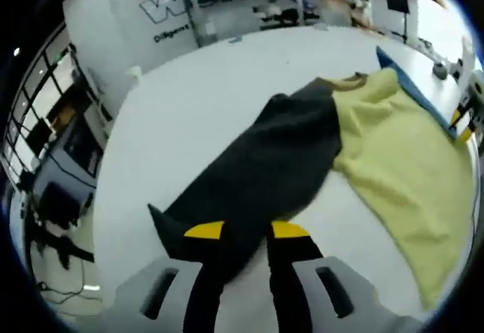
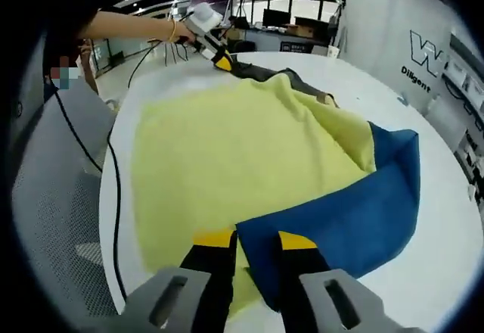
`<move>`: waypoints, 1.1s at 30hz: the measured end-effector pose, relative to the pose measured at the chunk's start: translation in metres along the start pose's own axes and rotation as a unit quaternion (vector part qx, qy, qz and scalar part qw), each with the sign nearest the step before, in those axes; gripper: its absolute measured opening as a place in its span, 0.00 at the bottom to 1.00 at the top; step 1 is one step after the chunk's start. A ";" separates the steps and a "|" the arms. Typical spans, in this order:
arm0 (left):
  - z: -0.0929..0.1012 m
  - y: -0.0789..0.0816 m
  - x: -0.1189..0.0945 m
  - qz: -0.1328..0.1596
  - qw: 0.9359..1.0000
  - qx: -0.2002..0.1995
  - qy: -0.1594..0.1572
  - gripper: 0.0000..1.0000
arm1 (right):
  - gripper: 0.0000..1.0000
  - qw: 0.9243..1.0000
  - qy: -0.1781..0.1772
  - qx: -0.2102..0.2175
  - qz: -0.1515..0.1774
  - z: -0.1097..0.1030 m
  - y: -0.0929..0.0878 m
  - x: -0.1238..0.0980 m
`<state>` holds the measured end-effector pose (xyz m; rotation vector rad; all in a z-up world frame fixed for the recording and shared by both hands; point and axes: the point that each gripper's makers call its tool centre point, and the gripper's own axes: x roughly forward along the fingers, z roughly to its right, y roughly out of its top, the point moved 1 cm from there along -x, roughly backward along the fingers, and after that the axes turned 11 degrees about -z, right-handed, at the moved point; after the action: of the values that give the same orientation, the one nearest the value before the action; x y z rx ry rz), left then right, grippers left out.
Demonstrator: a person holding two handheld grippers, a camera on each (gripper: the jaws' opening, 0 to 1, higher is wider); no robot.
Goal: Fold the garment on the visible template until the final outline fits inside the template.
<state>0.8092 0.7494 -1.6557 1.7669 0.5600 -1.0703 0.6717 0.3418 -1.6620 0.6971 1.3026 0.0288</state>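
We judge the fold as barely begun. The garment (image 2: 227, 159) lies spread across the white table (image 1: 189, 113), mostly flat on its yellow body, with a dark sleeve (image 1: 265, 159) stretched out to one side and a blue sleeve (image 2: 355, 212) at the other. We cannot make out a template under or beside the cloth, so how well the outline fits is beyond us; nearly all the folding looks left to do.

In the left gripper view, the left gripper (image 1: 246, 234) has its jaws pressed close on the near end of the dark sleeve, which runs away from them toward the yellow body on the far right. In the right gripper view, the right gripper (image 2: 253, 244) pinches the near edge of the blue sleeve, whose cloth rises between the jaws and folds back over itself to the right; the yellow body stretches away to the far left. There the left gripper shows again at the far end of the garment, held in a person's hand (image 2: 178, 30).
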 end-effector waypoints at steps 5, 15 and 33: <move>-0.001 -0.001 0.000 0.003 1.000 -0.015 -0.008 0.03 | 0.11 0.999 -0.001 -0.038 -0.022 -0.006 -0.005 0.010; -0.043 0.009 -0.022 0.052 0.997 -0.047 0.031 0.03 | 0.00 0.999 -0.011 -0.028 -0.020 0.003 -0.006 0.010; -0.039 0.002 -0.051 0.083 0.991 -0.103 -0.030 0.04 | 0.00 0.986 -0.095 0.128 0.058 0.119 -0.010 -0.051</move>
<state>0.8005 0.7877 -1.6050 1.5662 0.4597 -0.9136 0.7590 0.2595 -1.6112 0.9708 1.0914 -0.1104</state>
